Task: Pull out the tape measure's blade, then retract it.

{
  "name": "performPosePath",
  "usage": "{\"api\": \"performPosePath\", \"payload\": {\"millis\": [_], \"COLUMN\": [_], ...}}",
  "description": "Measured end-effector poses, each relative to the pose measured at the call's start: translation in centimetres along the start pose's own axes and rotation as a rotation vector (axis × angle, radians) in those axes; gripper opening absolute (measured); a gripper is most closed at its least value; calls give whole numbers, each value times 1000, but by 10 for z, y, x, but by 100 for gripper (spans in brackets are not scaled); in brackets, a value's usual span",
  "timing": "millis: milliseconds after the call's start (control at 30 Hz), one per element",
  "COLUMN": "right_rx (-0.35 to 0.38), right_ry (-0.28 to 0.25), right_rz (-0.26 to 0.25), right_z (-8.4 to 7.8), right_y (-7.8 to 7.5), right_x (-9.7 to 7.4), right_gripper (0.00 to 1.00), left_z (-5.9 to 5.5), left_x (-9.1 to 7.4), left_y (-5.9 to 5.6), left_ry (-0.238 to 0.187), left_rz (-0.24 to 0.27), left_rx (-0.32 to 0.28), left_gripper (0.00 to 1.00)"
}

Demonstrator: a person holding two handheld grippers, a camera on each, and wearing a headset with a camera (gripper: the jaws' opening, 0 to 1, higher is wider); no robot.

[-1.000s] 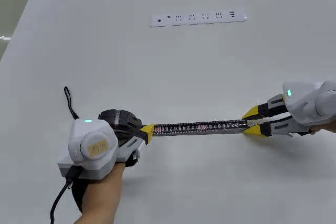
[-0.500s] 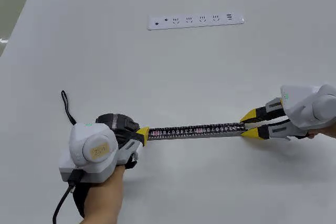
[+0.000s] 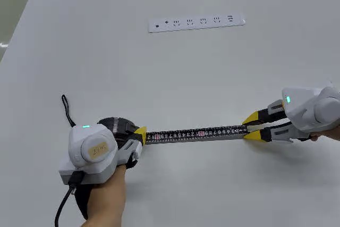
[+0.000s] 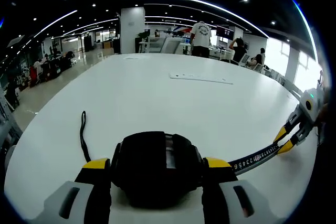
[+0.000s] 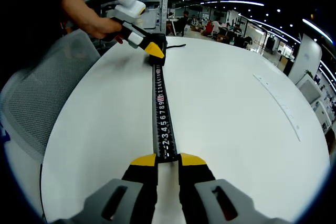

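Step in hand: the drawing-out looks largely done, with a long stretch of the dark, white-numbered steel blade [image 3: 196, 133] showing; I judge the return into the case comes next.
Where the tape measure is: the chunky black plastic tape-measure case [image 3: 118, 127] sits toward the left edge of the plain white table [image 3: 212, 67], on the person's side. Its thin black wrist strap [image 3: 66, 110] trails off toward that edge. The blade runs from the case straight across toward the right edge.
Doing it well: hold the case steady and let the blade's tip alone travel, straight back along the blade's own line and low over the table. Any sideways drift or lift would probably buckle or twist the blade. Walk the tip back under the right gripper's hold rather than let it go, or the spring may whip the blade home and jerk the case.
Left gripper [image 4: 156, 164]: spread wide, its yellow fingertips [image 4: 97, 163] pressed against both flanks of the case, which fills the gap between the jaws.
Right gripper [image 5: 168, 160]: drawn nearly together, its yellow fingertips [image 5: 144, 160] pinching the blade's free end, with just the blade's width between them.
Blade and table: whether the blade touches the surface or hangs just above it, I cannot tell.
Elsewhere: a long white power strip [image 3: 196, 22] lies toward the far edge, well apart from the work.
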State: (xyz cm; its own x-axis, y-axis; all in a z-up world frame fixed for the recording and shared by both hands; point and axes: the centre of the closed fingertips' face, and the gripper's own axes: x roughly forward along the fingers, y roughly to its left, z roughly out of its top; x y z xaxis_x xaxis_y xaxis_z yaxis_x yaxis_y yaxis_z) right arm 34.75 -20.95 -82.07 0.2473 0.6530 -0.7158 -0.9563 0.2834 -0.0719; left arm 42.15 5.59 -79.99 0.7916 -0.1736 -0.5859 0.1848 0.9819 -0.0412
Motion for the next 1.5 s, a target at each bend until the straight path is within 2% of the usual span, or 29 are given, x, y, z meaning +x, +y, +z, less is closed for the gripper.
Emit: {"api": "performPosePath", "payload": {"millis": [233, 367, 600, 1500], "right_rx": [0, -1, -3, -8], "right_ry": [1, 5, 7, 10], "right_rz": [-1, 0, 1, 3], "right_z": [0, 0, 0, 2], "right_y": [0, 1, 2, 3], "right_x": [0, -1, -1, -1], "right_gripper": [14, 14, 13, 13], "left_z": [0, -1, -3, -3], "left_x": [0, 0, -1, -2], "left_y": [0, 1, 1, 1], "left_ry": [2, 27, 34, 58], "left_rz": [6, 20, 25, -10], "left_rx": [1, 21, 23, 22], "left_gripper": [67, 66, 63, 62]}}
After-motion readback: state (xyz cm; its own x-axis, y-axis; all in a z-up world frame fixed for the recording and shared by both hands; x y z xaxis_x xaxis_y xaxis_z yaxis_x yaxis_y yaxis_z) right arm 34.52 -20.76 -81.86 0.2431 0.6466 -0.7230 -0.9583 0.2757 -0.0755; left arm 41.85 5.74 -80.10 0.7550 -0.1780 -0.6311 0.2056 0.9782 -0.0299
